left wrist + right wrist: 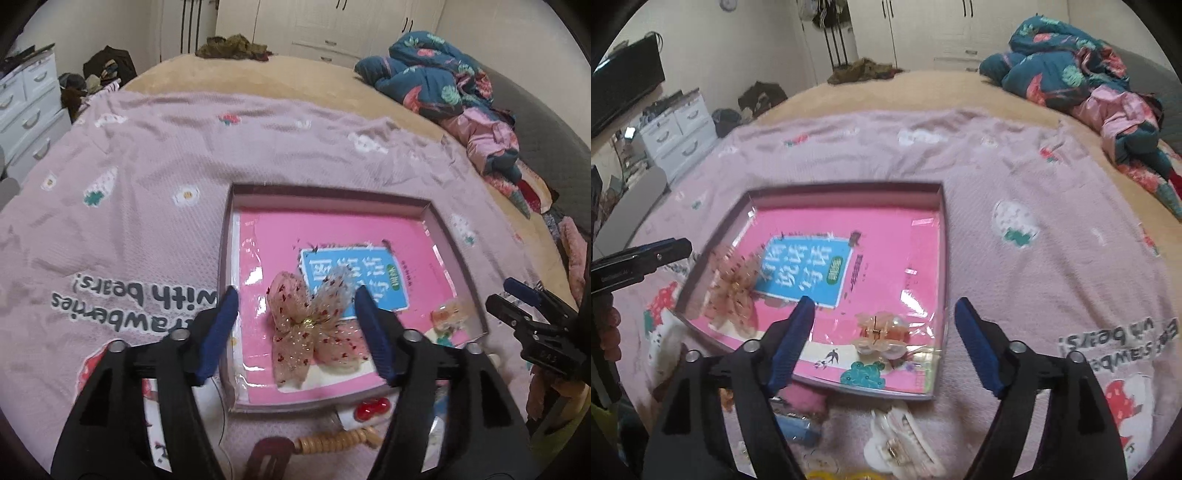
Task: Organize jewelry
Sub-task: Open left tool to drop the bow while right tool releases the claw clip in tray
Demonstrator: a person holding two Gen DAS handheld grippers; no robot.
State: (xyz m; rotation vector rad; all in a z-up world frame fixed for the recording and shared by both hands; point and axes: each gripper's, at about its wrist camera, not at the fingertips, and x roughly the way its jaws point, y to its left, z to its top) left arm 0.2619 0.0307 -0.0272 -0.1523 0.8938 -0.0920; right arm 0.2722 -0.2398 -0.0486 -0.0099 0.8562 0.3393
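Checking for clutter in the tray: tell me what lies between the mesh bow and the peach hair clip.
Only bare pink book cover under plastic separates the mesh bow from the peach hair clip, clearest in the right wrist view.

pink book (332, 229), red-speckled bow (306, 325)

Left claw (297, 321), right claw (884, 328): black plastic arms, blue ribbed pads, silver pivot screws.

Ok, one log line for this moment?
left claw: open over sheer red-dotted bow | right claw: open over peach hair clip | both items: in shallow grey box
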